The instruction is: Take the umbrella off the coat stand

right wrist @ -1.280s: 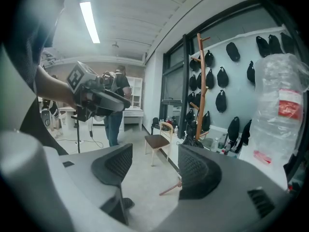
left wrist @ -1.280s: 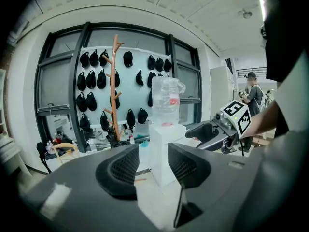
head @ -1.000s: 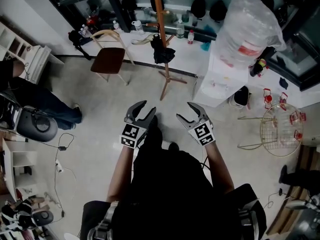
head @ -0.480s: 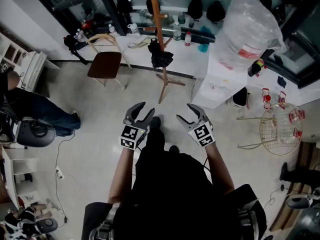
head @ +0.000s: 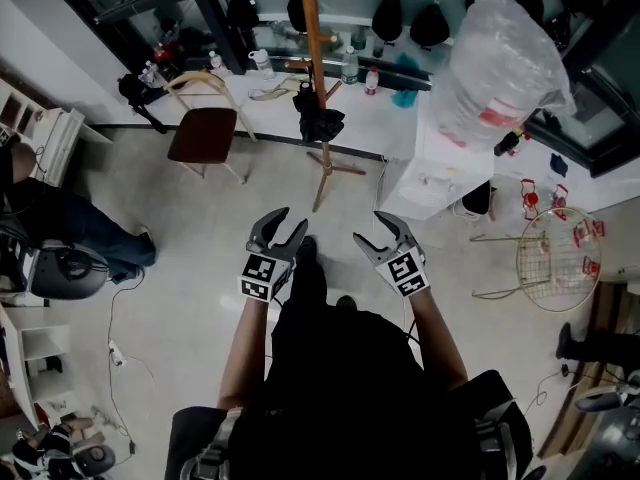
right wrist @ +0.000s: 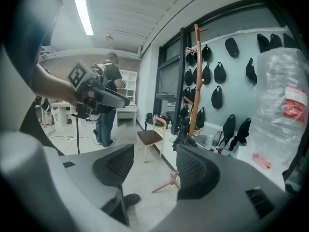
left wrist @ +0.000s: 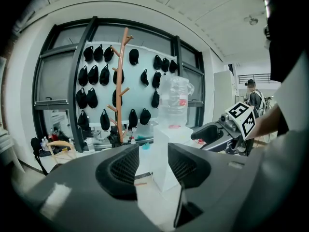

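Note:
An orange-brown coat stand (head: 312, 58) rises by the far wall. A folded black umbrella (head: 320, 120) hangs low on it. Both grippers are held side by side in front of the person's body, well short of the stand. My left gripper (head: 284, 224) is open with nothing between its jaws, and my right gripper (head: 372, 229) is open and empty too. In the left gripper view the stand (left wrist: 120, 81) is left of centre, far beyond my left gripper (left wrist: 153, 166). In the right gripper view the umbrella (right wrist: 186, 140) hangs on the stand (right wrist: 195, 81), beyond my right gripper (right wrist: 154, 170).
A wooden chair (head: 205, 133) stands left of the stand. A large plastic-wrapped bundle (head: 500, 58) sits on a white cabinet at the right, with a wire basket table (head: 555, 258) nearer. A person (head: 60, 218) sits at the left. Black caps (left wrist: 104, 74) hang on the wall.
Both grippers have crept forward toward the coat stand along with the person. Their jaws stand as wide as before.

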Available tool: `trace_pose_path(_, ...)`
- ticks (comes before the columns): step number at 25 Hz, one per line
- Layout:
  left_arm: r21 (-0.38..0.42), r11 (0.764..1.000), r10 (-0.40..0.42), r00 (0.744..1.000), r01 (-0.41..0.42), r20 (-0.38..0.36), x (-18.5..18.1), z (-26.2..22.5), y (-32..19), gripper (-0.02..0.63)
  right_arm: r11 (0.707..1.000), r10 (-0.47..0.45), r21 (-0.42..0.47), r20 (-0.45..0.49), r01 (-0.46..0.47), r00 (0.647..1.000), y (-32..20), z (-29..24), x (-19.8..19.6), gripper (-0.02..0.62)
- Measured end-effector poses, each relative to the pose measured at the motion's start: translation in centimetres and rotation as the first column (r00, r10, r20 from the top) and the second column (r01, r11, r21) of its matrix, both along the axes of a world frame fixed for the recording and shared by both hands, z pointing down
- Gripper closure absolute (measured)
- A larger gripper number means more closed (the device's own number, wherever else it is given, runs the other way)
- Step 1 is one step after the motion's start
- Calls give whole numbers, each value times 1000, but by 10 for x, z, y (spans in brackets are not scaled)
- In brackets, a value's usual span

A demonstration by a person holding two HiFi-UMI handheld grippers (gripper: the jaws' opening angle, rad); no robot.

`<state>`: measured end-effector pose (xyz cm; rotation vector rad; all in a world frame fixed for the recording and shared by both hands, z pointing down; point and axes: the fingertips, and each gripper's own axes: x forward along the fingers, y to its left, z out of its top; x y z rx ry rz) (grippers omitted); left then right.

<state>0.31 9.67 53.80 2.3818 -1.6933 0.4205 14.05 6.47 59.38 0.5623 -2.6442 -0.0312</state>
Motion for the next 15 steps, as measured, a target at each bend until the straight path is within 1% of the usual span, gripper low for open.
trace_pose_path(15, -4, 999, 36, 999, -36, -17, -46, -2, -54, 420, 999, 47, -5, -7, -47, 999, -48, -3, -45, 318)
